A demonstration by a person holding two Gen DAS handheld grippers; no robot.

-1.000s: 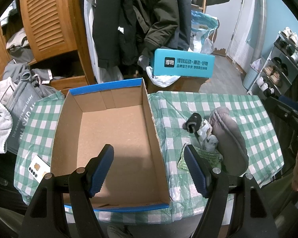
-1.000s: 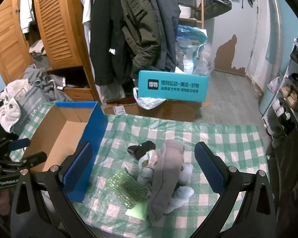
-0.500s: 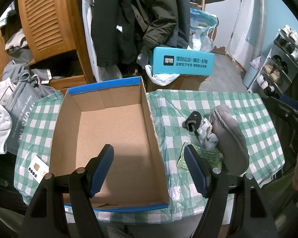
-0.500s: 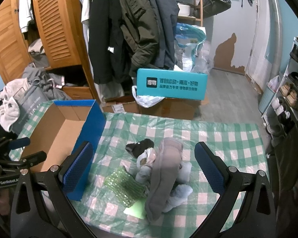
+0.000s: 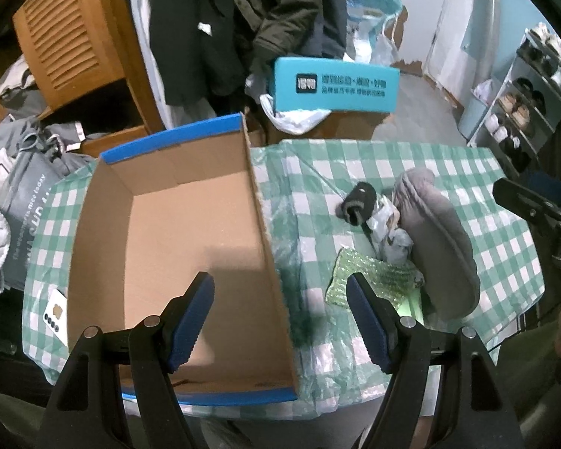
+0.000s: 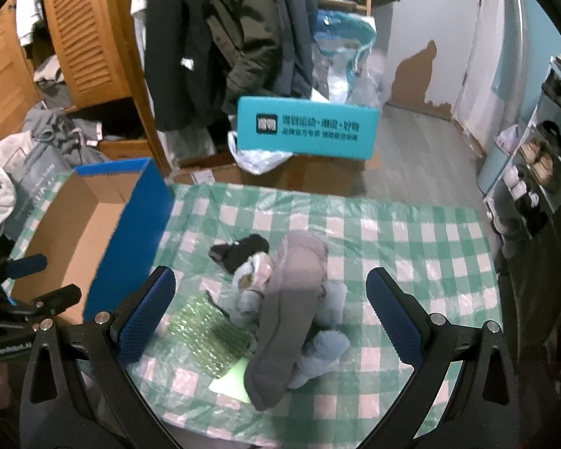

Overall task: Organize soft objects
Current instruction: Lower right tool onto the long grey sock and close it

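A table under a green-and-white checked plastic cloth [image 6: 411, 232] carries everything. On its left side sits an open brown cardboard box with blue outer walls [image 5: 175, 232], its floor bare. Right of the box, apart from its wall, the soft things lie in one heap. The biggest is a long grey padded fabric piece [image 6: 291, 299], draped over pale blue plush pieces [image 6: 329, 348]. Against the heap's far-left side is a small black rolled sock [image 6: 239, 252], and at its near-left a flat green bubble-wrap sheet [image 6: 209, 333], with a light green paper corner [image 6: 235, 374] showing under it. A white card with dots [image 5: 54, 312] lies on the cloth just left of the box.

The left gripper [image 5: 280, 321] hangs over the box's near right wall, its blue pads spread wide and empty; one pad is above the box floor, the other above the near edge of the bubble wrap, so the heap sits ahead and to its right. The right gripper [image 6: 269, 318] is likewise spread wide and grasps nothing; the heap lies directly between its two pads and below them, the grey piece about centred, with no pad seen touching it.

Beyond the table stands a teal box with printed lettering [image 6: 306, 127].
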